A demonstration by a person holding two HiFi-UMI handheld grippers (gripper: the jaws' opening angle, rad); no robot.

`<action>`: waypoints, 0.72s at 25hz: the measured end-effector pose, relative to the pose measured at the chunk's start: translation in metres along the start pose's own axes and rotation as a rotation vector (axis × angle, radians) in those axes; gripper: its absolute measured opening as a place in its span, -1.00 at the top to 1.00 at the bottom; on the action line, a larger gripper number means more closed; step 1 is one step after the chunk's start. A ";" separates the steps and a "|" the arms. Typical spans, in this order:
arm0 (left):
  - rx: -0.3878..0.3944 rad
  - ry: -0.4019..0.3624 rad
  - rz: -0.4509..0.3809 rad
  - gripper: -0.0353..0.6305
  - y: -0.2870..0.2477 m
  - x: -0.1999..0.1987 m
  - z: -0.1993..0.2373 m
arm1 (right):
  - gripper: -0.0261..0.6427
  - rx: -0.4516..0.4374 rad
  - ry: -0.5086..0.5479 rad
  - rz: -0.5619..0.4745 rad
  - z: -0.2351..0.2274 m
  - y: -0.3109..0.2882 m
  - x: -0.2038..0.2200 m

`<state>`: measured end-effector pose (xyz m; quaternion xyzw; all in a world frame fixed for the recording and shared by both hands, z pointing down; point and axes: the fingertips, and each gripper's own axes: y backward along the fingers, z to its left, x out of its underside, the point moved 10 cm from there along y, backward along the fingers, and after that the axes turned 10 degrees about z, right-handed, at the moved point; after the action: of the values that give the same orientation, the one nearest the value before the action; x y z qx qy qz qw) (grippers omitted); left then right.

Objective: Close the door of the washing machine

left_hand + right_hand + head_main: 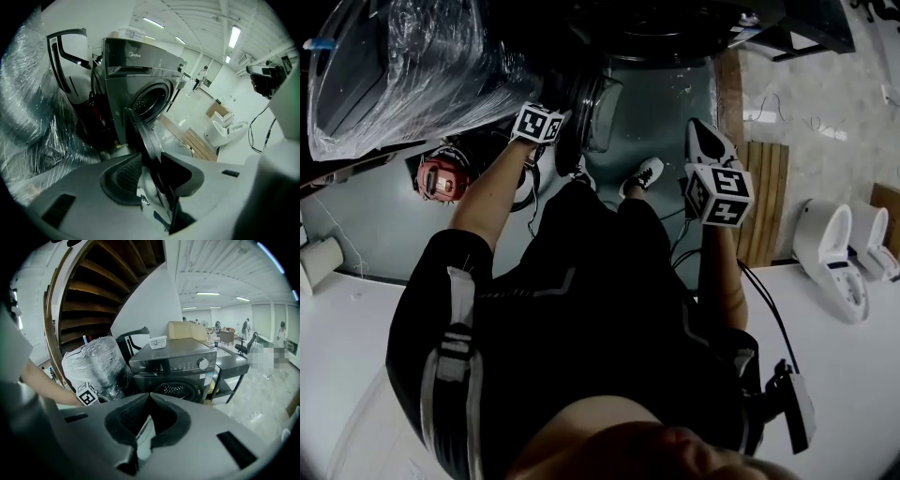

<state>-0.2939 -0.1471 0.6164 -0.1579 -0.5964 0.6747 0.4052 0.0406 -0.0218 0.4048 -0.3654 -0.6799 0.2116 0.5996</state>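
My left gripper (151, 158) has its jaws apart, w/ the dark rim of the door (139, 129) running btwn them, seen edge-on. The pad on the view's right (179, 173) sits just beside the rim. On the other side there's a gap btwn the ribbed pad (125, 176) and the rim, w/ the door's glass showing in it, so no clamp. (Whether the right-side pad actually touches the rim, I can't tell.)

The door stands open, swung out from the front of the washing machine (133, 70) and well off the drum opening (152, 101). In the head view my left arm reaches to it, w/ the marker cube (537, 124) just beside the door's rim.

My right gripper (149, 397) is closed: tips together, nothing btwn them. It points toward the machine's front. In the head view it hangs to the right of the door, apart from it, over the grey floor (666, 112). A plastic-wrapped bundle (403, 66) stands just left of the machine.
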 end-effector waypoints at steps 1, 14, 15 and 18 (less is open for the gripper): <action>-0.001 0.002 0.004 0.54 0.000 -0.001 -0.002 | 0.91 0.001 -0.005 0.000 -0.002 0.000 0.002; 0.044 -0.062 0.062 0.42 -0.013 -0.030 -0.043 | 0.91 0.059 -0.092 -0.015 -0.046 0.022 0.028; 0.053 -0.068 0.063 0.41 -0.014 -0.031 -0.046 | 0.91 0.065 -0.099 -0.016 -0.051 0.024 0.031; 0.078 -0.085 0.060 0.40 -0.018 -0.037 -0.054 | 0.91 0.080 -0.116 -0.019 -0.063 0.028 0.036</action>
<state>-0.2272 -0.1382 0.6102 -0.1311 -0.5811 0.7155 0.3649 0.1081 0.0133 0.4204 -0.3217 -0.7081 0.2537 0.5751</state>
